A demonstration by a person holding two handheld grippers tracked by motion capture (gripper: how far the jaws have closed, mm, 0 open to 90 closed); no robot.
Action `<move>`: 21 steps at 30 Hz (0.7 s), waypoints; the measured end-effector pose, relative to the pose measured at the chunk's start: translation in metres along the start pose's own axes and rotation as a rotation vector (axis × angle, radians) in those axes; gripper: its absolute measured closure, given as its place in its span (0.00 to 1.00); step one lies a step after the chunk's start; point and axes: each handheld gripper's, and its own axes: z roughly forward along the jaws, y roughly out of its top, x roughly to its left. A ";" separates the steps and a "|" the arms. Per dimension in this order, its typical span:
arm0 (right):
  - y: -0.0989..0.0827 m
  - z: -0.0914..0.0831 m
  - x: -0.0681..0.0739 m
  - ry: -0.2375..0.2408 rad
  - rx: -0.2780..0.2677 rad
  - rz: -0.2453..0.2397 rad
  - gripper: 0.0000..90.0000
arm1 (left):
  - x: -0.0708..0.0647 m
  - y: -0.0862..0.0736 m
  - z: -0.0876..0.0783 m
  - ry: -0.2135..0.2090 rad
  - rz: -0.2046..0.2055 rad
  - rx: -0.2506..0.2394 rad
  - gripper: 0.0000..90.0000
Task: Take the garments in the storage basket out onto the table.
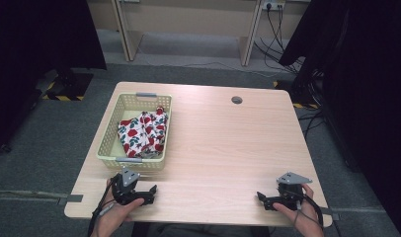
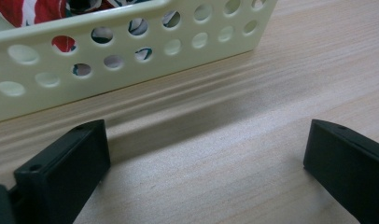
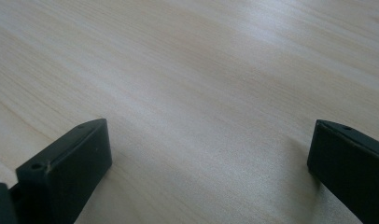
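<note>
Two grippers — left (image 1: 151, 189), right (image 1: 260, 197) — jaws wide, empty, on pale woodgrain table (image 1: 218, 143); perforated plastic basket (image 1: 111, 133), floral cloth (image 1: 143, 132) inside.

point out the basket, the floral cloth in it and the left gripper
basket (image 1: 106, 142): high view, left wall of perforated cream plastic
floral cloth (image 1: 141, 132): high view, middle of the bundle
left gripper (image 1: 150, 194): high view, midway between its open jaws

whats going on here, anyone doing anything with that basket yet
Not yet. A person holds the left gripper and the right gripper low at the near edge of the wooden table, both with jaws open and empty. The red-and-white floral cloth lies bunched in the pale perforated basket, just beyond the left gripper.
</note>
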 end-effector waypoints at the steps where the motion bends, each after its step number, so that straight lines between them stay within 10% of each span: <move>1: 0.000 0.000 0.000 0.000 0.000 0.000 0.00 | 0.000 0.000 0.000 0.000 0.000 0.000 0.00; 21: 0.000 0.000 0.000 0.001 0.000 -0.002 0.00 | 0.000 0.000 -0.003 -0.003 0.014 0.001 0.02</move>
